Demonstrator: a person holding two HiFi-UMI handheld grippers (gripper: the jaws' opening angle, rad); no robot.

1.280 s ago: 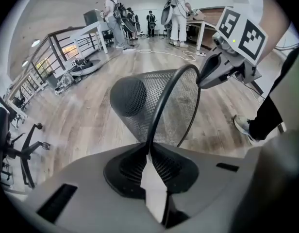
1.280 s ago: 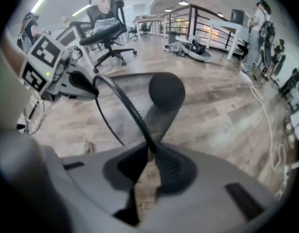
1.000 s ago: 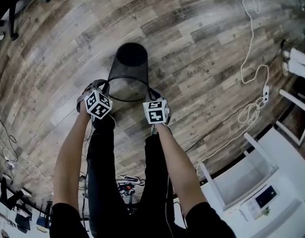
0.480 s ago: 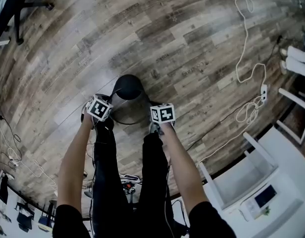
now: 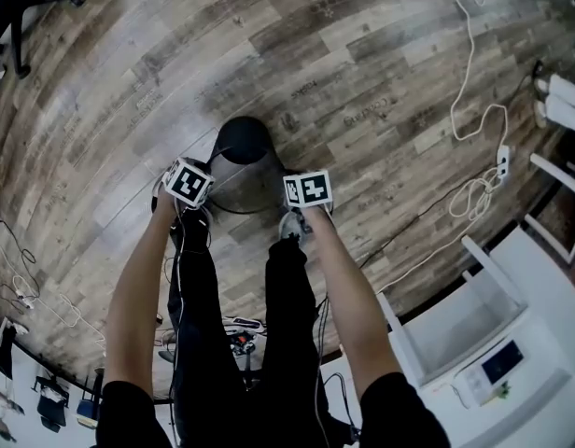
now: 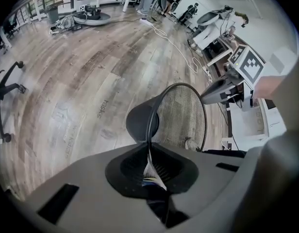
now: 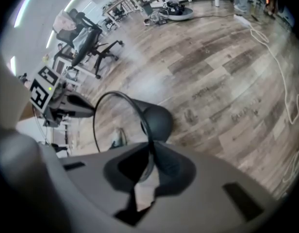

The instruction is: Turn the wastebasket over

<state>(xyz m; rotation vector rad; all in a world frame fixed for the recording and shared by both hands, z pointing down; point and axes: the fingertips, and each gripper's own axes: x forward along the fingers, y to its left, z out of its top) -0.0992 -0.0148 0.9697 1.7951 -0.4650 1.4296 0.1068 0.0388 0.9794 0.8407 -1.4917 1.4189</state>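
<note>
The person stands over a wooden floor (image 5: 381, 54) with both arms stretched down, holding the black mesh wastebasket (image 5: 245, 171) just ahead of their legs. It is tipped over on a slant: the solid round base (image 5: 243, 140) points away from the person, while the open wire rim (image 6: 204, 123) faces back toward them. From here I cannot tell if the base touches the floor.

The 2 grippers hold the rim at opposite sides. The left gripper (image 6: 149, 154) has just been closing its jaws, and they now pinch the thin rim wire, with the mesh wall running away in front of them. The right gripper (image 7: 150, 154) is also clamped on the rim, the wire passing straight between its 2 jaws, with the dark base just beyond. Both grippers point steeply downward.

A white cable (image 5: 474, 73) snakes along the floor well off to the person's right. Black office chairs (image 7: 89, 45) stand farther away, by the edge of the room.
</note>
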